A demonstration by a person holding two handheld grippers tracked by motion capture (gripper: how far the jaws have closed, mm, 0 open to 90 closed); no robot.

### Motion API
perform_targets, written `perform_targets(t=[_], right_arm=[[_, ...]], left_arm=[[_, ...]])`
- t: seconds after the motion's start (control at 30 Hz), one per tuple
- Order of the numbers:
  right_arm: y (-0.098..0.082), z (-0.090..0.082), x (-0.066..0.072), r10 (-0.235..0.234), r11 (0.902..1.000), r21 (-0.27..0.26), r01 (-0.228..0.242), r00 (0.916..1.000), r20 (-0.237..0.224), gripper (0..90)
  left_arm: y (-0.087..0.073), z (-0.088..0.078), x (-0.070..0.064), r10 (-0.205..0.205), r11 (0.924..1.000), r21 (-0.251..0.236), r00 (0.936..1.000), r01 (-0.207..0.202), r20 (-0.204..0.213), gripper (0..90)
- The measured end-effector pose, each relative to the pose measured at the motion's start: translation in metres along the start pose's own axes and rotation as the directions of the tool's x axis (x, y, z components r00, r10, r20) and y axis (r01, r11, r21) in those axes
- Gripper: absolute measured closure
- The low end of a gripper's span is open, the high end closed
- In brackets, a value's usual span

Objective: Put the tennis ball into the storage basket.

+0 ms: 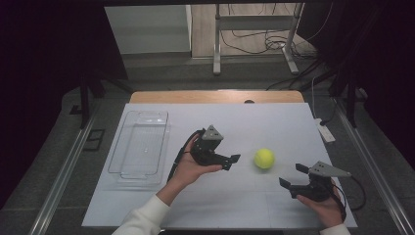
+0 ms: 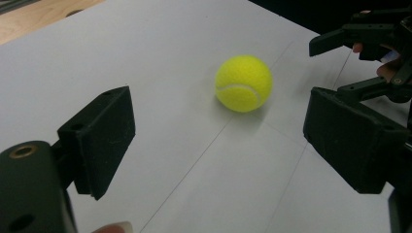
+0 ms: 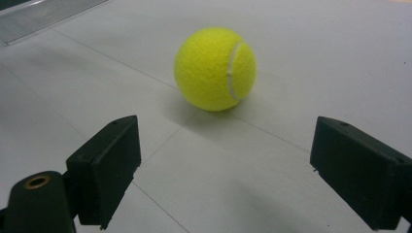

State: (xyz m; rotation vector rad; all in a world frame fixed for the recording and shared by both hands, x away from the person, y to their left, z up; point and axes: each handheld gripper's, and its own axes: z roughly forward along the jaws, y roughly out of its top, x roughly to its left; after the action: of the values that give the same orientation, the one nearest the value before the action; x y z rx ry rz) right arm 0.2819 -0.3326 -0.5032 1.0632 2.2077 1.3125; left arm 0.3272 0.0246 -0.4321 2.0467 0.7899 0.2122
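Observation:
A yellow-green tennis ball [image 1: 264, 158] [image 2: 243, 83] [image 3: 215, 69] rests on the white table sheet [image 1: 254, 122], right of centre. My left gripper [image 1: 231, 162] [image 2: 221, 141] hovers just left of the ball and points at it. Its jaws are open and the ball lies a little beyond the tips, touching neither. My right gripper [image 1: 292, 176] [image 3: 228, 145] sits at the front right, open too and aimed at the ball from the other side, with bare sheet between its jaws. In the left gripper view the right gripper [image 2: 359, 63] shows behind the ball.
An empty clear plastic tray [image 1: 164, 147] stands on the left part of the sheet. A strip of wooden table top [image 1: 215, 96] shows along the far edge. A white power strip [image 1: 325, 131] lies off the right edge.

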Motion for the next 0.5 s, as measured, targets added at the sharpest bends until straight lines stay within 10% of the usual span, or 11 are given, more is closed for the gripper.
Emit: perform_targets(t=[0.5], right_arm=[[0.000,0.000,0.000,-0.004,1.0000,0.001,0.004,1.0000,0.002,11.8]], left_arm=[[0.010,0.015,-0.002,0.011,0.9996,0.024,0.9998,-0.012,0.014,12.4]])
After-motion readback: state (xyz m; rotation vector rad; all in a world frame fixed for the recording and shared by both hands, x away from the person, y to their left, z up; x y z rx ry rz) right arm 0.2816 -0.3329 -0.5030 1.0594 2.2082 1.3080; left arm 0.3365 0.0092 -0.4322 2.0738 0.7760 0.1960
